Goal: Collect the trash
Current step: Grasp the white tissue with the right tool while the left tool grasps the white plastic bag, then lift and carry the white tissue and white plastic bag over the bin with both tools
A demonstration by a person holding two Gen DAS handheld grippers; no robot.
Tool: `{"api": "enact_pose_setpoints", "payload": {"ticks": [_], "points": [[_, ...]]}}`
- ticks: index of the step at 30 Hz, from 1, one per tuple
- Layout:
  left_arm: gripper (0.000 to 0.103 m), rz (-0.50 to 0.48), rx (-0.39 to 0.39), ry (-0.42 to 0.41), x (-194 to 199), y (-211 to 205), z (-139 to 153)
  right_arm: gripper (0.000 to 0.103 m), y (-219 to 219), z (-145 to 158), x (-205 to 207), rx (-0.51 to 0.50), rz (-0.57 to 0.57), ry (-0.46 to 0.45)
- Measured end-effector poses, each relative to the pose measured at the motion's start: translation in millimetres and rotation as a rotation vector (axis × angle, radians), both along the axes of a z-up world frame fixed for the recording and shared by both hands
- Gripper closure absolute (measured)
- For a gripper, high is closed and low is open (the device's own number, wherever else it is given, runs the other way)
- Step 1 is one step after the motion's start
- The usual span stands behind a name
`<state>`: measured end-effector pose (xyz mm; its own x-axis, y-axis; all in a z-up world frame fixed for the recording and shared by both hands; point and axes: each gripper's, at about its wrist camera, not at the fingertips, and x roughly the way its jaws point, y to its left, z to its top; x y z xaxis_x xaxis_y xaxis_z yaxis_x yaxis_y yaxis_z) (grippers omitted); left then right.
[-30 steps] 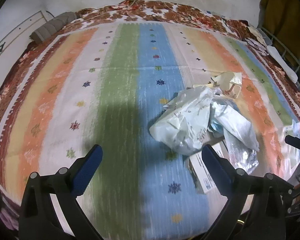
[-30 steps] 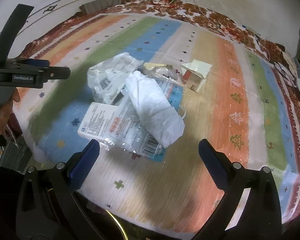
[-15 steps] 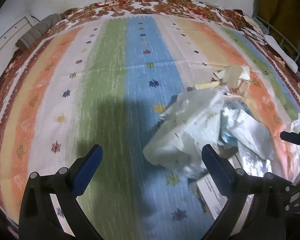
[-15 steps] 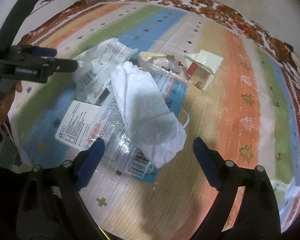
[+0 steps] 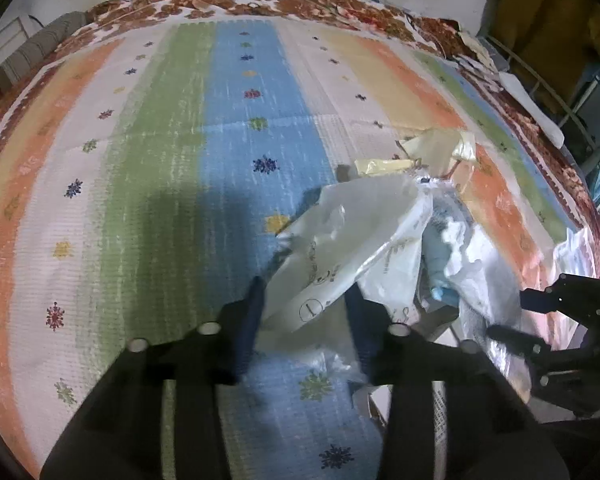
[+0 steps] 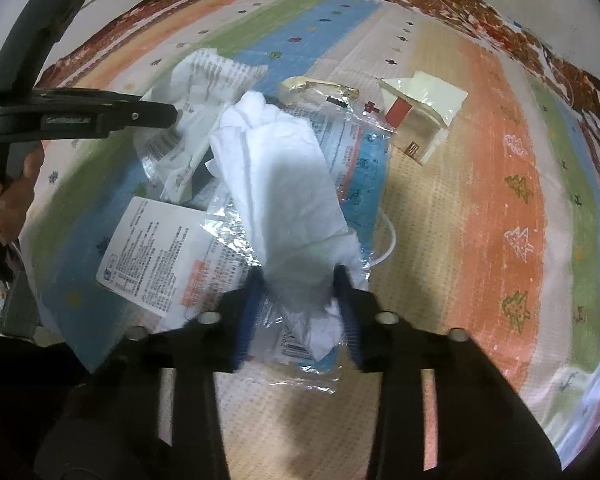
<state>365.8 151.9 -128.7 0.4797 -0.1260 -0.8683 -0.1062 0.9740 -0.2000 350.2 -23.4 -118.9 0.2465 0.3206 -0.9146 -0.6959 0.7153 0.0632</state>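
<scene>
Now both grippers are down in the heap of trash on the striped bedspread (image 5: pixel 228 128), which covers a bed. The left gripper (image 5: pixel 304 312) has just been closing its jaws, and a crumpled printed plastic bag (image 5: pixel 352 240) sits between them; the blue pads press against its lower edge, so it looks grasped. The right gripper (image 6: pixel 298 300) has likewise just been closing, and its jaws pinch the near end of a white crumpled tissue (image 6: pixel 284 184) that lies across the middle of the heap.

Under the tissue lies a clear wrapper with blue print (image 6: pixel 360 168), and just left of it a flat white printed packet (image 6: pixel 156 256) rests on the blue stripe. Farther back, a small cream and red carton (image 6: pixel 420 116) lies open on the pale stripe, a little apart from the rest, with a yellowish strip (image 6: pixel 312 84) beside it.

From the right wrist view, the left gripper reaches in from the left edge over the plastic bag, and a hand (image 6: pixel 8 196) grips its handle. A grey rolled cloth (image 5: pixel 40 52) lies at the far edge of the bed.
</scene>
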Motion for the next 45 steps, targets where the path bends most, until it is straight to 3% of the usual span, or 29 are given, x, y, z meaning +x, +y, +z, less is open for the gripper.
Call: {"api": "enact_pose_setpoints", "payload": {"ticks": [3,8,27,36,45], "points": [[0.082,0.008,0.002,0.014,-1,1,1,0.093,0,1,0,0.001,-0.004,0.004],[0.091,0.105,-0.004,0.01,-5,15,12,0.097,-10,17,6,0.066,-0.058,0.011],[0.093,0.188,0.008,0.016,-38,6,62,0.097,-23,58,-14,0.152,-0.118,0.042],[0.093,0.163,0.028,0.005,-66,-13,80,0.097,-28,87,-37,0.185,-0.114,-0.002],[0.093,0.184,-0.019,-0.034,-97,-19,105,0.097,-43,114,-61,0.23,-0.113,-0.028]]}}
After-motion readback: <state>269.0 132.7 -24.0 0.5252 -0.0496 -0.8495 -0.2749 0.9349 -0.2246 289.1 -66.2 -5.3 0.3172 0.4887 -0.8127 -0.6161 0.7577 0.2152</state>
